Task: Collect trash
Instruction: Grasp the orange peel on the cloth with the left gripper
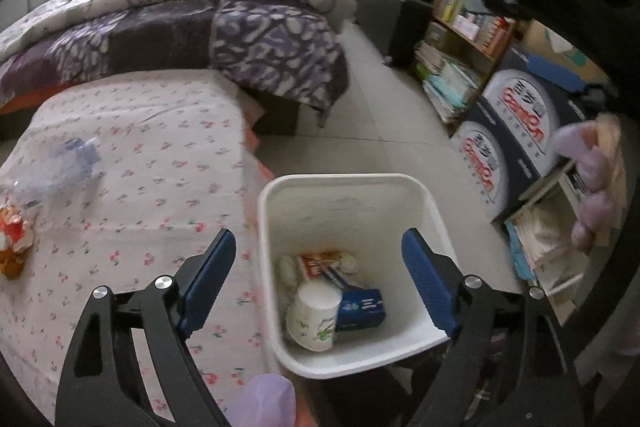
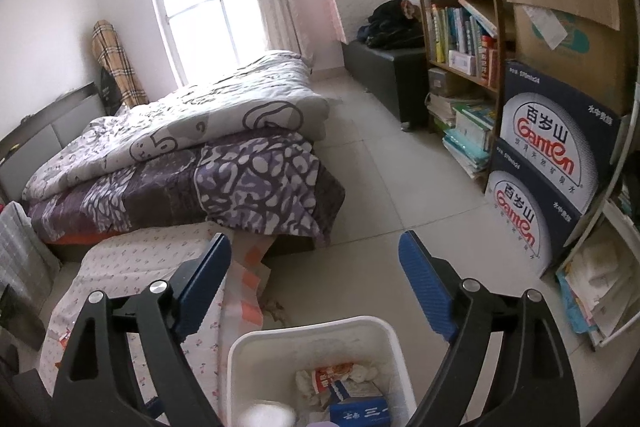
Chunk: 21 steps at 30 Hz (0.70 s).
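Both the left tongs (image 1: 318,277) and right tongs (image 2: 316,281) gape wide and empty over the bin (image 1: 434,217), so swing the left ones leftward to the wrapper (image 1: 14,231) and crushed bottle (image 1: 60,167) on the tabletop (image 1: 160,167), keeping low.

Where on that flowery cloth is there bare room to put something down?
The cloth is bare through its middle and far end, between the plastic bottle and the white bin. Its left edge is crowded: bottle, then a red wrapper. The bin already holds a cup and boxes.
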Motion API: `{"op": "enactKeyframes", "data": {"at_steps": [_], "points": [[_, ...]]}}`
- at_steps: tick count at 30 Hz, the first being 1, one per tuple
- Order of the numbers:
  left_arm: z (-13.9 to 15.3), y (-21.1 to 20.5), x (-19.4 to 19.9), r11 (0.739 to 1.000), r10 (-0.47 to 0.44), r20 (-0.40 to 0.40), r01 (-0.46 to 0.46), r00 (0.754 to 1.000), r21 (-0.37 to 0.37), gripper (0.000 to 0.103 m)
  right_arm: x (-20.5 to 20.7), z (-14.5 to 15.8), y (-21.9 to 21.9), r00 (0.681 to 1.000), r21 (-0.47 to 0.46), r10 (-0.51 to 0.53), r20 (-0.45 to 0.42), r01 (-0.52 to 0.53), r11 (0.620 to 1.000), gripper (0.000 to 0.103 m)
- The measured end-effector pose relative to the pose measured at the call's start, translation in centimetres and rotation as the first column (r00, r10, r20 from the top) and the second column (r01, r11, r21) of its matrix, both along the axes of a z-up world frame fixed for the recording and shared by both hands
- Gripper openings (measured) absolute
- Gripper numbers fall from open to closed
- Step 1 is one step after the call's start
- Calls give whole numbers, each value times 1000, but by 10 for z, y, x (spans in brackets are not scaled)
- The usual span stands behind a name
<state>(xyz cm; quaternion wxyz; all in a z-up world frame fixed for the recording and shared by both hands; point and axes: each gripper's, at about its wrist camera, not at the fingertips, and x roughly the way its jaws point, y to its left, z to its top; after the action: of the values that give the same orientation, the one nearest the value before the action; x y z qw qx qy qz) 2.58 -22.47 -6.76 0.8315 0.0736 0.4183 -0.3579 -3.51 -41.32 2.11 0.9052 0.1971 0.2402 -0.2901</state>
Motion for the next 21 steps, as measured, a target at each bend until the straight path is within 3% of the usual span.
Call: {"op": "enactKeyframes", "data": {"at_steps": [5, 10, 14, 16, 19, 20, 21], "points": [[-4, 28, 25, 990, 130, -1, -129, 992, 47, 82, 15, -3, 17, 999, 12, 48, -22, -48, 999, 84], [-11, 71, 55, 952, 296, -22, -293, 955, 88, 82, 33, -7, 42, 992, 16, 114, -49, -113, 993, 84], [-15, 117, 81, 892, 444, -31, -439, 895, 110, 82, 49, -12, 65, 983, 33, 171, -70, -169, 985, 84], [-17, 144, 93, 849, 522, -45, -515, 851, 117, 82, 57, -15, 76, 976, 46, 200, -81, -197, 979, 84], [-23, 192, 108, 767, 641, -96, -630, 762, 118, 82, 67, -19, 92, 967, 62, 237, -92, -232, 971, 85], [-25, 201, 111, 752, 659, -109, -649, 744, 119, 80, 71, -20, 98, 964, 67, 250, -95, -244, 967, 85], [-28, 222, 116, 714, 700, -143, -689, 700, 119, 79, 75, -21, 103, 960, 71, 261, -97, -255, 964, 85]]}}
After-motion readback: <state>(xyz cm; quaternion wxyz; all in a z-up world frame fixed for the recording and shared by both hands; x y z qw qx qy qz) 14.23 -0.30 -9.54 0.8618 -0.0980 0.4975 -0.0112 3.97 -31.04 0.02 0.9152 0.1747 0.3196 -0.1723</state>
